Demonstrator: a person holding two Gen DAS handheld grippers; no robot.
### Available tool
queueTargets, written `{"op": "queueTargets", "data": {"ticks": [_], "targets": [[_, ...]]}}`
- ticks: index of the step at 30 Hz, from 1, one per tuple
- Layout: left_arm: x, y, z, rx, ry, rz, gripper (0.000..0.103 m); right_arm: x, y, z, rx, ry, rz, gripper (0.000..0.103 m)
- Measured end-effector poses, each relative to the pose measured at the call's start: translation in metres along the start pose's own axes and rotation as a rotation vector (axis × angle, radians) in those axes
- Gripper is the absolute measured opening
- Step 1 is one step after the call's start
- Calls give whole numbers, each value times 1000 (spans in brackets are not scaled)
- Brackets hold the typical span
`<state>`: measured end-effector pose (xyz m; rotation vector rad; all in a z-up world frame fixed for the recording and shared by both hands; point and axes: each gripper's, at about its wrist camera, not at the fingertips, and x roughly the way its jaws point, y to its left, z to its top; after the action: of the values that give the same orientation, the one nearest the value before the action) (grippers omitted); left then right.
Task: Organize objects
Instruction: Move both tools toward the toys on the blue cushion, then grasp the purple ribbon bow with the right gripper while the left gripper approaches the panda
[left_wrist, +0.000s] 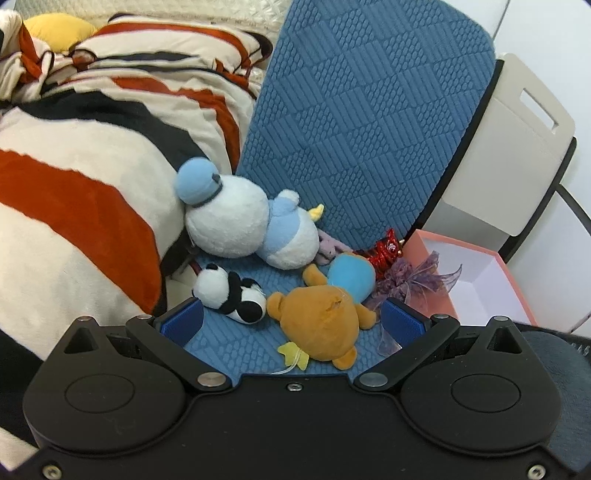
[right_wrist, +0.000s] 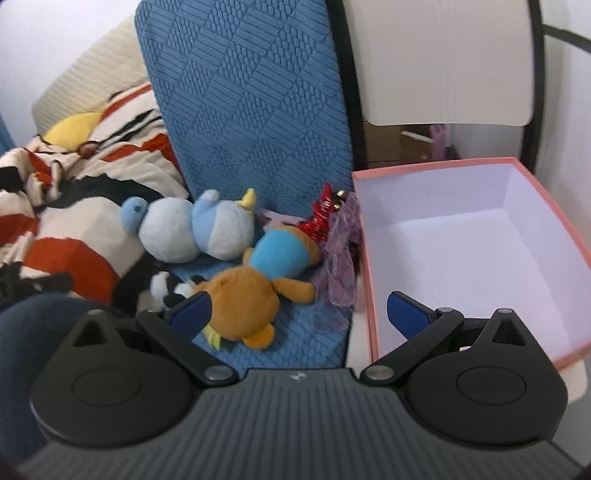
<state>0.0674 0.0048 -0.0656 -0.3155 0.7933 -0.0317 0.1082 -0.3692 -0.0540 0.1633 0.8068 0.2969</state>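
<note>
1. A striped blanket (left_wrist: 74, 177) in cream, orange and black fills the left, with a yellow cushion (left_wrist: 55, 29) at its far end.
2. A white and pale-blue plush (left_wrist: 236, 221) with a blue cap lies on the blue seat (left_wrist: 236, 343), its head touching the blanket and its body against the upright blue backrest (left_wrist: 369, 110).
3. A panda (left_wrist: 232, 295) lies just in front of that plush, near the seat's left edge.
4. The left claw (left_wrist: 291, 325) hovers low over the seat with its blue pads apart and nothing between them but the toys below; the bear's head sits in the gap as seen from the left wrist.
5. A brown bear (left_wrist: 321, 325) in a turquoise top lies face down, head toward the cameras, touching the panda on one side.
6. A small pale-purple toy (left_wrist: 328, 247) peeks out behind the bear, mostly hidden.
7. A red shiny ornament (left_wrist: 386, 251) rests against the backrest's lower right corner.
8. A purple gauze ribbon (right_wrist: 341, 254) hangs between the bear and the box, touching the box's left wall.
9. The right claw (right_wrist: 299, 314) is spread wide and grips nothing; its left pad lies over the bear's head, its right pad over the box.
10. A pink box (right_wrist: 369, 277) with a white inside stands open and empty just right of the seat.
11. A white chair back (right_wrist: 443, 62) rises behind the box.
</note>
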Motion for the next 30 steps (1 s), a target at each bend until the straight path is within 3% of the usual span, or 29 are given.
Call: {"op": "queueTargets", "data": {"ticks": [11,17,22,30], "targets": [[85,12,-3,-80,82,-24,102,51,-3,28,-209,50,-35,100],[127,28,-7,-142,154,-24,102,89,3,37,-353,98,-36,83],[159,39,-9,-166,204,-1,99,122,16,40,-548,135,-56,70],[196,45,-6,-149,243,26,95,173,35,30,-872,228,-106,64]]}}
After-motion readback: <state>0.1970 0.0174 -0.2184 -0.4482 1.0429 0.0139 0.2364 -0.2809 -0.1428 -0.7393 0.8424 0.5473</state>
